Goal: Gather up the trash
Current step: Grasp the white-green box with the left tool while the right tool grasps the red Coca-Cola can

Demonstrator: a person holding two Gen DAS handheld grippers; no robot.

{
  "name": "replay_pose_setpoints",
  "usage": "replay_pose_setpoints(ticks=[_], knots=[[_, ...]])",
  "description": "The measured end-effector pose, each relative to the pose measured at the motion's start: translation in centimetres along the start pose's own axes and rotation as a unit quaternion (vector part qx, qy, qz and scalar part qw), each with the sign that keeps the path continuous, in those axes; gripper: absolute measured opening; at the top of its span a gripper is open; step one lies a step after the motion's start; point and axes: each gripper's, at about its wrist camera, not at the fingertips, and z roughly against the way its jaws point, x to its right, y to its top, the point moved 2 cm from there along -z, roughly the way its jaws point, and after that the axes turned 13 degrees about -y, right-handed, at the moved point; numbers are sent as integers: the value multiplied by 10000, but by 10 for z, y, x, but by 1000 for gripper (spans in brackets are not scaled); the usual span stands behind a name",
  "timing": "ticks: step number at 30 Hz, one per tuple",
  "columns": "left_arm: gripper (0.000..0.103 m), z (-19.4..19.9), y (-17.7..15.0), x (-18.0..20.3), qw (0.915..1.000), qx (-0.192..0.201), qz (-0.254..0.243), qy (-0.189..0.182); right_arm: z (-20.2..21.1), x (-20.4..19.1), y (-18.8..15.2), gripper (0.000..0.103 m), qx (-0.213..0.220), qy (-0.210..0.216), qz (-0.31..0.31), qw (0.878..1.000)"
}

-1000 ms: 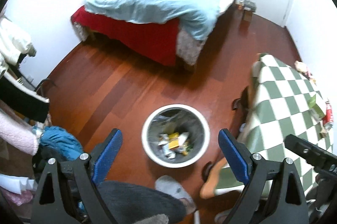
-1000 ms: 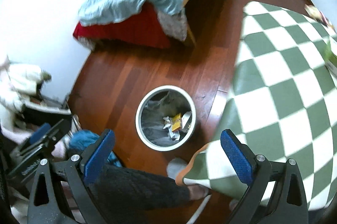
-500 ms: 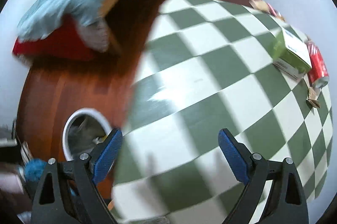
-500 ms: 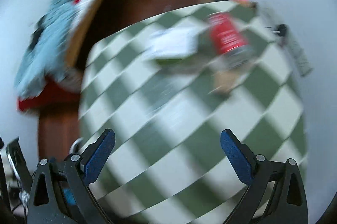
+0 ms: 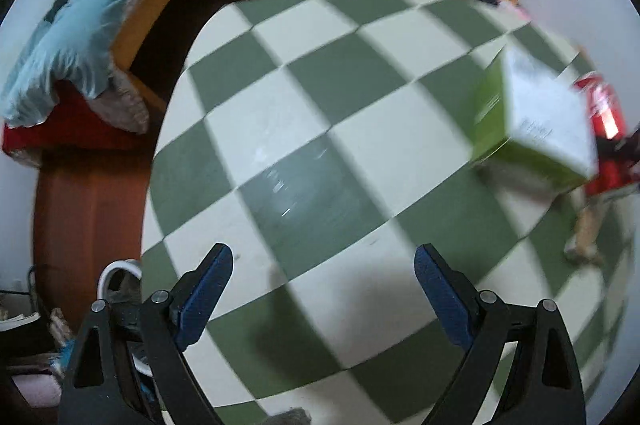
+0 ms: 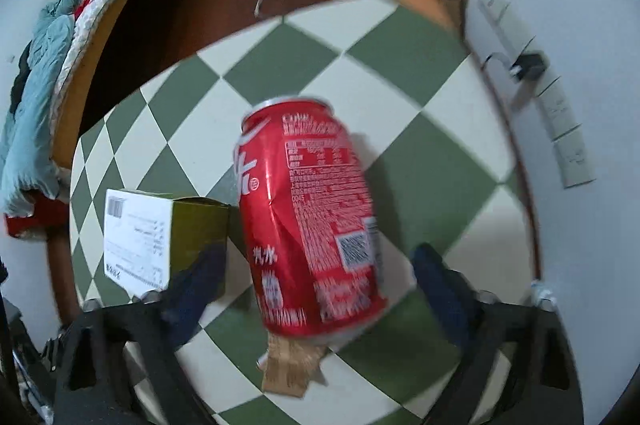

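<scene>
1. Trash lies on the checked table (image 6: 420,73): a red can (image 6: 308,221) on its side, a green-and-white box (image 6: 160,237) just beside it, and a brown paper scrap (image 6: 292,365) tucked under the can's near end. These look like the pieces left to collect.

2. Right claw (image 6: 316,289) is aimed straight at the can, which fills the space ahead of it and between its two fingers. That line-up suggests the can is the next pick.

3. Its fingers stand wide apart, one on each side of the can. I cannot tell whether either pad touches the can, since the view is blurred; nothing is clamped.

4. The box sits ahead and to the left of the right claw, close beside its left finger (image 6: 192,285), so closing there could nudge it.

5. Left claw (image 5: 324,297) hangs over bare table, fingers spread wide and holding nothing. Only checked cloth lies between them.

6. From the left claw, the box (image 5: 532,125) is ahead and far to the right, with the can (image 5: 604,113) behind it and the scrap (image 5: 584,233) nearer. The bin (image 5: 116,273) shows as a white rim low to its left, beyond the table edge, partly hidden.

7. Judging by that, the left claw waits while the right one takes the can, which is dented and could slip if gripped near its rounded end.
</scene>
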Motion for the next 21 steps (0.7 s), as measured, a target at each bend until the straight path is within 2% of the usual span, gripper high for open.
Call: replay_pose_setpoints(ticks=[2, 4, 5, 9, 13, 16, 18, 21], knots=[[93, 9, 12, 13, 9996, 84, -84, -243, -1, 7, -2, 73, 54, 84, -44, 9999], [95, 19, 28, 35, 9982, 178, -271, -505, 5, 20, -10, 73, 84, -100, -77, 9999], [102, 21, 34, 47, 9973, 202, -370, -594, 8, 26, -14, 73, 109, -254, -84, 9996], [103, 13, 59, 96, 9934, 81, -795, -819, 16, 57, -28, 73, 127, -467, -267, 9985], [103, -15, 69, 126, 9903, -323, -1169, -683, 15, 70, -33, 73, 96, -545, -341, 9979], [103, -32, 71, 135, 9888, -499, -1337, -433, 11, 71, -35, 73, 62, -631, -297, 9975], [103, -44, 74, 134, 9885, -614, -1357, -244, 5, 68, -33, 72, 52, -635, -248, 9977], [103, -58, 78, 129, 9893, -740, -1245, -183, 3, 65, -28, 71, 37, -667, -228, 9975]])
